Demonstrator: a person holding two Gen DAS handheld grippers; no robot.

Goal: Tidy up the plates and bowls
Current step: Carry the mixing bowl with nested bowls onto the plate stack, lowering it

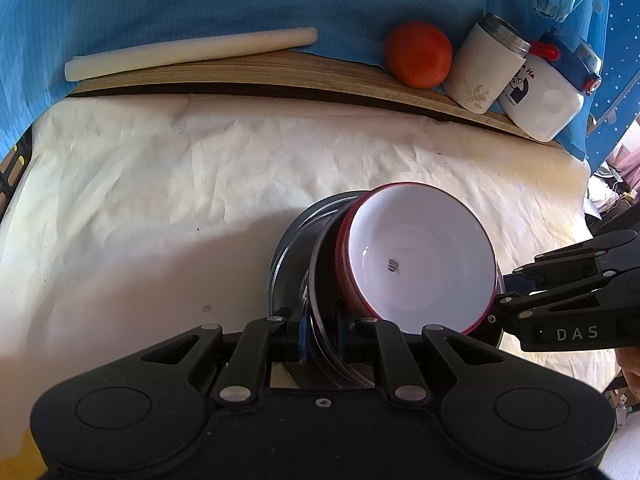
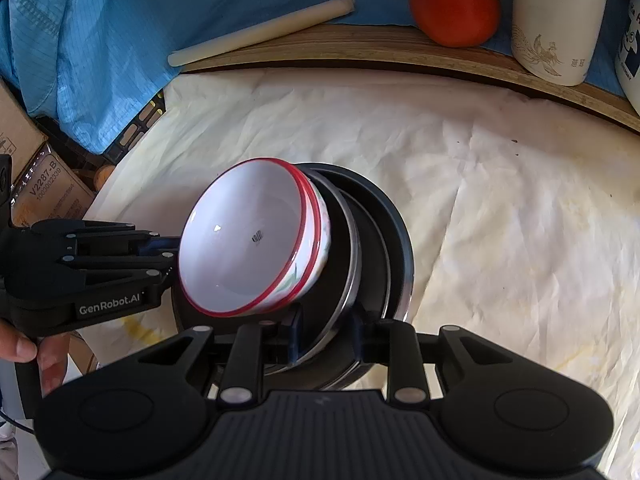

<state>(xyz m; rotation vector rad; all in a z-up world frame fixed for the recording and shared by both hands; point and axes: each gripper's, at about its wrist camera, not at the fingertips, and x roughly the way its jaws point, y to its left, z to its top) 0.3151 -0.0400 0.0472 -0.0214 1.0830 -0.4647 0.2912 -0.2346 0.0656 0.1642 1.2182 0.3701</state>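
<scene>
Two red-rimmed bowls [image 1: 420, 256], nested, sitting in a stack of dark plates [image 2: 360, 248] on the white-covered worktop [image 1: 160, 200], well in front of the tomato [image 1: 418, 54]. Left gripper [image 1: 320, 324] pinched on a plate rim. Right gripper [image 2: 324, 332] clamped on the stack's edge. Probably hard, smooth, slippery, breakable, a bit heavy together. Best held by the rims, kept level.

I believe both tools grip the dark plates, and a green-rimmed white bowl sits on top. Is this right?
Not quite: the white bowl has a red rim, not green, as the right wrist view shows. Both tools, left tool and right tool, do grip the dark plates.
</scene>
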